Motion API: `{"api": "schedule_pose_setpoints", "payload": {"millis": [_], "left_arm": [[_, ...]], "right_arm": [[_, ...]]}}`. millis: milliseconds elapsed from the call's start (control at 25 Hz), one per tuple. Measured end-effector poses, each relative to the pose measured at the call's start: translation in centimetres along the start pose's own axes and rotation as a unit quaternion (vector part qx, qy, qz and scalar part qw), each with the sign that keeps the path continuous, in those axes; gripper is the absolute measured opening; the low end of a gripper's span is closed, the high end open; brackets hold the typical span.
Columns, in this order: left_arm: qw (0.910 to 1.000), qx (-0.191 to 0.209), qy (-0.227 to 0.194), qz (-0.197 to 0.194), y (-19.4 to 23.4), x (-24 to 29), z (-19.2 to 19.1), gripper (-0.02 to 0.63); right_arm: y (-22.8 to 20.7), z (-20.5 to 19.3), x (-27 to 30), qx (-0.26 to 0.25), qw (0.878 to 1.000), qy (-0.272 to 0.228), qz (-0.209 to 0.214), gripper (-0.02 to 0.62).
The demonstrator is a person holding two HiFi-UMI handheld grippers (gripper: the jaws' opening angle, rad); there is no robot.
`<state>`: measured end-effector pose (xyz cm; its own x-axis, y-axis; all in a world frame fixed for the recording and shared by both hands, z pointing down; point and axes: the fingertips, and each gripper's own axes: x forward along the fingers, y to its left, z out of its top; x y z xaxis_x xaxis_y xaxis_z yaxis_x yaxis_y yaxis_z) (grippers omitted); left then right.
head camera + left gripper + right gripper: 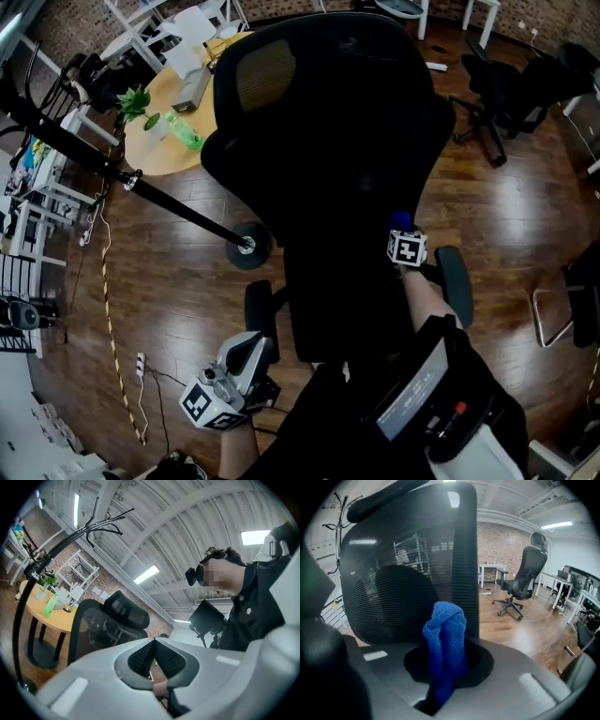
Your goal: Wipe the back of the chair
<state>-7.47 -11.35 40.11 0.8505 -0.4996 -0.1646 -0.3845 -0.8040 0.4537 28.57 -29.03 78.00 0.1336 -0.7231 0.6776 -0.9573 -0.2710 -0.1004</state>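
A black mesh office chair (pixel 328 141) fills the middle of the head view, its back turned to me. My right gripper (pixel 405 236) sits at the right edge of the backrest, shut on a bunched blue cloth (pixel 401 221). In the right gripper view the cloth (pixel 445 634) sticks up out of the gripper (pixel 446 665), a short way in front of the chair's mesh back (pixel 389 588); I cannot tell whether they touch. My left gripper (pixel 234 375) hangs low by the person's body, off the chair. Its pads (pixel 140 656) are pressed together with nothing between them, and the chair (pixel 105 620) stands beyond.
A black coat-rack pole (pixel 141 183) leans across the floor at left to a round base (pixel 247 246). Behind it is a round wooden table (pixel 164 150) with a green bottle (pixel 185 131). Another office chair (pixel 506 94) stands at upper right. A cable (pixel 112 319) runs over the wooden floor.
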Motion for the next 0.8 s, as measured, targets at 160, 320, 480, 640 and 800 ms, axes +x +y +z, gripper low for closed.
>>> {"api": "schedule_pose_setpoints", "payload": {"millis": [160, 320, 480, 640, 800], "left_arm": [[0.9986, 0.006, -0.011, 0.051, 1.3, -3.8, 0.1, 0.003], [0.9944, 0.014, -0.028, 0.101, 2.2, -7.8, 0.9, 0.003], [0.9882, 0.026, -0.048, 0.143, 2.2, -11.8, 1.9, 0.003], [0.9829, 0.034, -0.064, 0.17, 2.0, -14.6, 2.7, 0.003], [0.982, 0.04, -0.072, 0.17, 2.1, -15.9, 3.2, 0.003]], "right_arm": [[6.9, -1.3, 2.3, -0.014, 0.999, 0.026, 0.038, 0.029], [16.0, -3.5, 3.3, -0.031, 0.993, 0.057, 0.099, 0.029], [25.5, -5.3, 2.8, -0.077, 0.978, 0.077, 0.178, 0.029], [32.7, -5.7, 1.1, -0.106, 0.958, 0.073, 0.255, 0.029], [38.3, -3.2, -1.5, -0.098, 0.935, 0.025, 0.34, 0.029]]}}
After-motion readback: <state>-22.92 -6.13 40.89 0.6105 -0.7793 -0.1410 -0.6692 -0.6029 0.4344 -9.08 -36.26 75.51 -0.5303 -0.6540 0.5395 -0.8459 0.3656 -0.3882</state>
